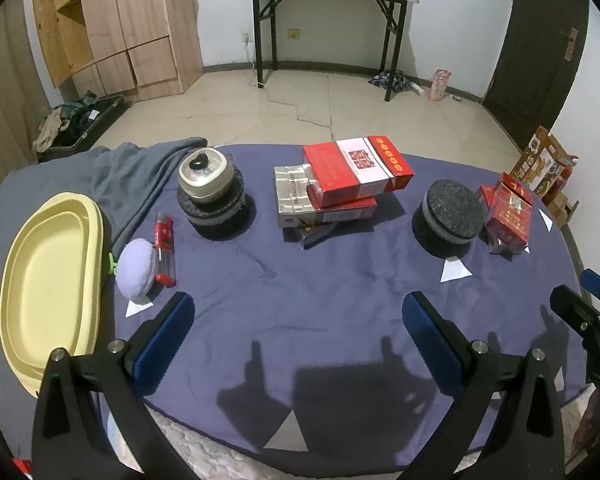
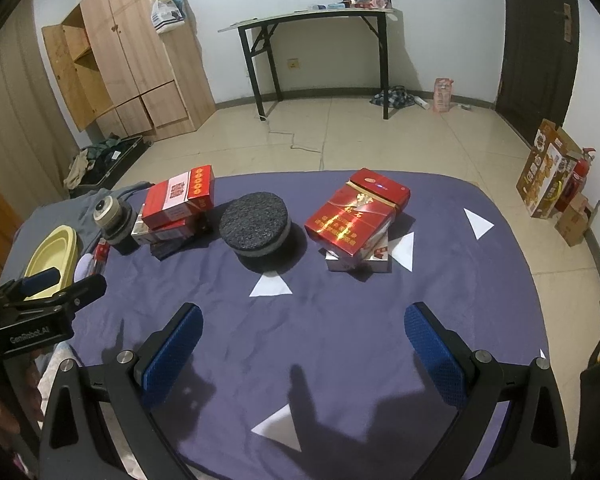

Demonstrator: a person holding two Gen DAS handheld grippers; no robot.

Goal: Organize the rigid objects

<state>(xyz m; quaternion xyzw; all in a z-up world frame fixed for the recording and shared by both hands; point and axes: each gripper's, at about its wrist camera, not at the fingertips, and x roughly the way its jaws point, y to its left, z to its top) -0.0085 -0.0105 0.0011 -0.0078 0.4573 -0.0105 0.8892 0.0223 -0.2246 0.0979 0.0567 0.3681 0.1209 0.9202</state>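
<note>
Both jaws spread wide and holding nothing: left gripper point(image 1: 298, 332) and right gripper point(image 2: 303, 338), low over the purple cloth point(image 1: 300, 304) on the worktop. "GenRobot.AI" readable on the left gripper's side in the right view. Red box stack point(image 1: 340, 184) mid-cloth, black sponge puck point(image 1: 450, 212) beside smaller red boxes point(image 1: 508, 216), little red lighter point(image 1: 165, 248) near the yellow tray point(image 1: 52, 280).

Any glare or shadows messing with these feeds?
Left wrist view: tool shadows darken the near purple cloth; edges bend from fisheye. Right wrist view: bright glare streaks the glossy red carton; tool shadows fall near.
</note>
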